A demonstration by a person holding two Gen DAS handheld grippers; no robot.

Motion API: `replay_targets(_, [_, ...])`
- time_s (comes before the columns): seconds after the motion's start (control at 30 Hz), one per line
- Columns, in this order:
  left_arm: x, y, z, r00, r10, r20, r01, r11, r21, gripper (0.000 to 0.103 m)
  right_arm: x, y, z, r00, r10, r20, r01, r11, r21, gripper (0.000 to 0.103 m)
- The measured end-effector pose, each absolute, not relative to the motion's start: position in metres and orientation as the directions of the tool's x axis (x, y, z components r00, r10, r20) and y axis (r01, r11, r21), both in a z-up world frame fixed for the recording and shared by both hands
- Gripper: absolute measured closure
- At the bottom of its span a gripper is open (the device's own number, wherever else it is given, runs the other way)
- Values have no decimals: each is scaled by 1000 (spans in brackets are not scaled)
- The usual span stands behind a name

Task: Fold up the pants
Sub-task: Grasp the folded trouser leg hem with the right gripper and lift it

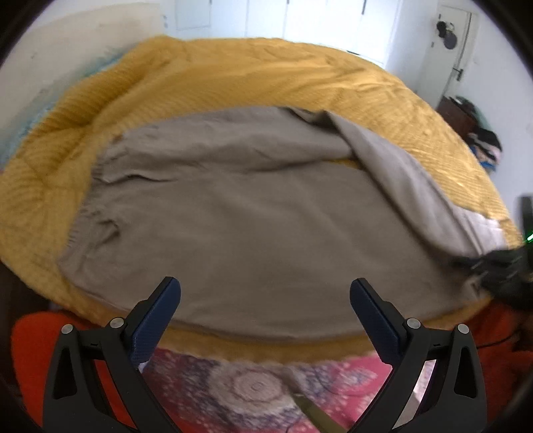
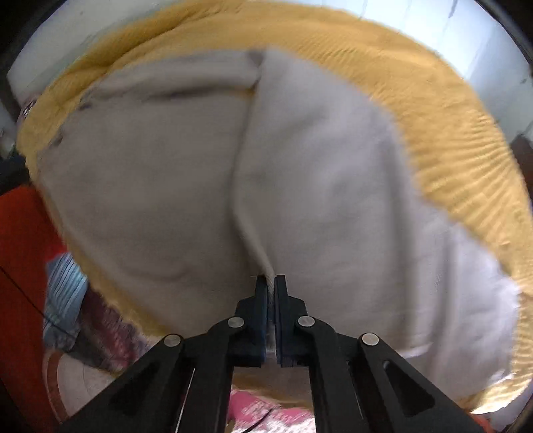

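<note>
Spread wide on the left gripper (image 1: 265, 293), jaws apart with nothing between the blue pads (image 1: 156, 319), hovering over the near edge of the grey-beige pants (image 1: 253, 213). Pressed together on the right gripper (image 2: 270, 283), jaws closed on a raised ridge of the pants (image 2: 186, 186), a thin strip of pale cloth showing between the two pads at lower centre of the right wrist view. Spread flat across the middle of the left wrist view, the pants, on a mustard-yellow blanket (image 1: 233, 76) that rings them at top, left and right. Lifted at the right side of that view, one fold of the cloth, running down toward the right edge where a dark blurred shape, likely the other gripper, meets it; too smeared to say more. Running up from the closed pads toward the upper centre in the right wrist view, a long crease, with darker cloth to its left and brighter, washed-out cloth to its right. Below the blanket edge at bottom centre of the left wrist view, a pink patterned rug (image 1: 253, 386), and at lower left and lower right, orange-red fabric (image 1: 30, 346). White wall and doors (image 1: 319, 20) at the top of the left wrist view, a pile of clothes (image 1: 483, 140) at upper right. Both views blurred.
</note>
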State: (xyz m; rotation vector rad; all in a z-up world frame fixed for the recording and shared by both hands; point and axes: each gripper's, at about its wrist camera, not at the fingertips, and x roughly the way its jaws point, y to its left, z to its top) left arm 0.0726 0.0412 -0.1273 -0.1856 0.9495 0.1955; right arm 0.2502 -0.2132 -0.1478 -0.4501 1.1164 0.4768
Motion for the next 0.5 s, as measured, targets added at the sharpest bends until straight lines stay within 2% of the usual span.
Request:
replay_targets(0.13, [76,50,-138,545,69,-836,-270,958,-97,1,277,-237,-53,592,169,-788,-439,888,-139,100])
replay_targets(0.23, [80,48,-146,523,70,-850,-268,960,-86,1,283,-232,-18,655,181,-734,-457,868,-194,100])
replay_targets(0.33, [87,41,-148,524,81,-848,-257,964,-67,1,265,-201,-39,571,204,-795,-601,764,-236,100])
replay_targets(0.5, [90,39,-156,503,99,-859,-243,969,-31,1,180,-163,-127,350,162,-923,-837,497,-230,100])
